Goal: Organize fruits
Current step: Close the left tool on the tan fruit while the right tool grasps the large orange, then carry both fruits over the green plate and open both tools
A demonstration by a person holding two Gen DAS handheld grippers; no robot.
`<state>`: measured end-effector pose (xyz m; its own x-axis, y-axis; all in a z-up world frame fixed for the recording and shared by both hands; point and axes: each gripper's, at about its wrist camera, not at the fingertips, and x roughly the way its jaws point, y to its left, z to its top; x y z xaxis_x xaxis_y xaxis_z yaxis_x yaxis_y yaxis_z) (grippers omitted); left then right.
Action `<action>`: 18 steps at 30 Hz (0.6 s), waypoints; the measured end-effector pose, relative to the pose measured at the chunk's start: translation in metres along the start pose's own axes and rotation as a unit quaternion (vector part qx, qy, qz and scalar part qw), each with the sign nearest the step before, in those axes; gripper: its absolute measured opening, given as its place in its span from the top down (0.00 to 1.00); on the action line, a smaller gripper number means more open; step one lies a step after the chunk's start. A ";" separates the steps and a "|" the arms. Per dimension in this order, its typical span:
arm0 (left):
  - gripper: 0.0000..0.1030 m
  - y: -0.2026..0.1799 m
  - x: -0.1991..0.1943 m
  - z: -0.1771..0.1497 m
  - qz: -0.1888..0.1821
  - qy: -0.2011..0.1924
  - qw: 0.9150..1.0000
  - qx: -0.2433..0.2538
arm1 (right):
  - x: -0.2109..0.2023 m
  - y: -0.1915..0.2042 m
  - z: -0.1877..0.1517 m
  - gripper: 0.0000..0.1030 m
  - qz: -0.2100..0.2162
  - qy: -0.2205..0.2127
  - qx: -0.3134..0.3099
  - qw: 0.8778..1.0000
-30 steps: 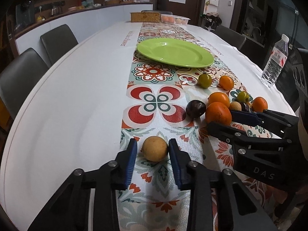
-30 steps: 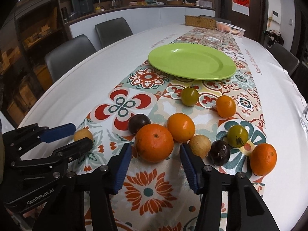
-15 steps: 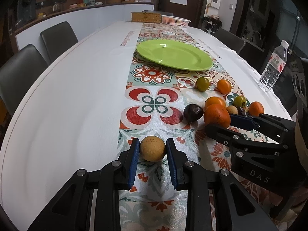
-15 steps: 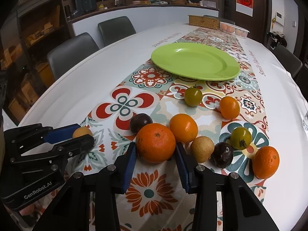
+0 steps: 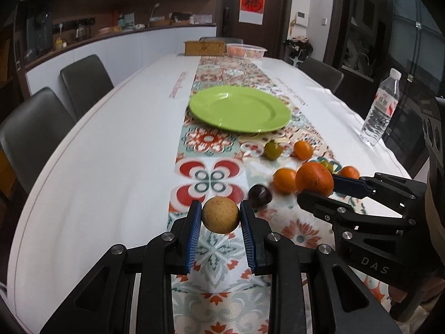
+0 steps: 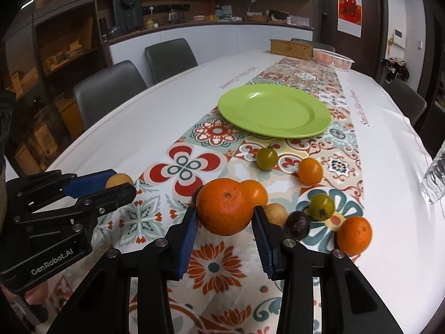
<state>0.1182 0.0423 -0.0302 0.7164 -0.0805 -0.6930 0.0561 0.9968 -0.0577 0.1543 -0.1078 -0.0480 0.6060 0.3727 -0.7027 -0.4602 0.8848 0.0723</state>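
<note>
My left gripper (image 5: 220, 218) is shut on a small round tan fruit (image 5: 220, 215) and holds it just above the patterned runner. My right gripper (image 6: 225, 214) is shut on a big orange (image 6: 224, 206), also lifted off the cloth; from the left wrist view the same orange (image 5: 314, 178) shows at the right between its blue pads. An empty green plate (image 6: 274, 110) lies further along the runner. Loose fruit stays on the cloth: a small orange (image 6: 310, 171), a green tomato (image 6: 266, 159), a dark plum (image 6: 297, 225), another tan fruit (image 6: 276, 213).
A water bottle (image 5: 380, 108) stands near the table's right edge. A wicker box (image 5: 204, 47) and a white basket (image 5: 246, 50) sit at the far end. Grey chairs (image 5: 86, 79) line the left side. More fruit lies at the right (image 6: 354, 234).
Both grippers closed on their fruits and lifted them off the cloth: the left with the tan fruit, the right with the big orange.
</note>
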 end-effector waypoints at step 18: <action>0.73 -0.027 0.002 0.073 -0.020 -0.054 0.998 0.039 | -0.026 -0.042 0.055 0.60 -0.004 -0.050 0.003 0.999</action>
<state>0.1685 0.0153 0.0222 0.7826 -0.1234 -0.6102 0.1375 0.9902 -0.0239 0.1937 -0.1391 0.0065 0.6713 0.3909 -0.6297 -0.4509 0.8897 0.0716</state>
